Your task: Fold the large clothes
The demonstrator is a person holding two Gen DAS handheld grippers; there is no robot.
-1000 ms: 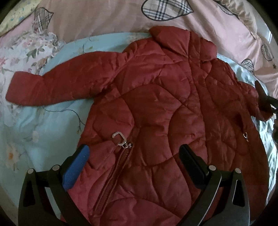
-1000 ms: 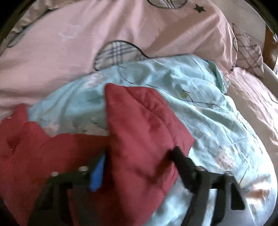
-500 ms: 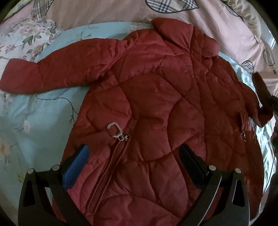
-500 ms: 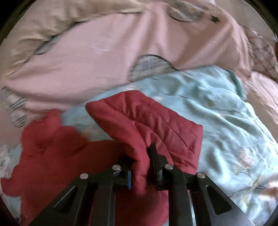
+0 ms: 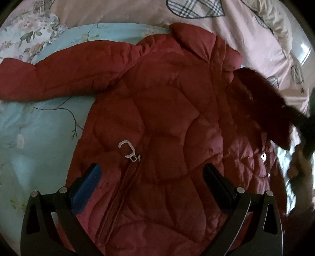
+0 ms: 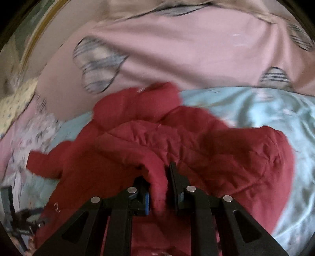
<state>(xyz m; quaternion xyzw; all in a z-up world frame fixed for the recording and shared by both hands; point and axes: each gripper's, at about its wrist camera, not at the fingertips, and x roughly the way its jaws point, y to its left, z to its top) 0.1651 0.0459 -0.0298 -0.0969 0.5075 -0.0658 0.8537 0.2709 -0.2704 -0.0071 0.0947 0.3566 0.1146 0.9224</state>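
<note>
A dark red quilted jacket [image 5: 163, 122] lies spread front-up on a pale blue floral quilt [image 5: 39, 130], its left sleeve [image 5: 59, 72] stretched out to the left. My left gripper [image 5: 151, 177] hovers open over the lower front, near the zip pull with a clear clip [image 5: 128, 149]. My right gripper [image 6: 157, 177] is shut on the jacket's right sleeve [image 6: 196, 145], which is lifted and drawn over the body. In the left wrist view that raised sleeve [image 5: 263, 102] shows dark and blurred at the right edge.
A pink cover with plaid heart patches [image 5: 195, 7] lies beyond the jacket's collar. Floral bedding [image 5: 29, 33] is bunched at the far left. A person's hand and the other gripper show blurred at the right edge [image 5: 301, 157].
My right gripper closed on the right sleeve, then carried it left across the jacket's body. The left gripper stayed open and tilted slightly over the lower front.
</note>
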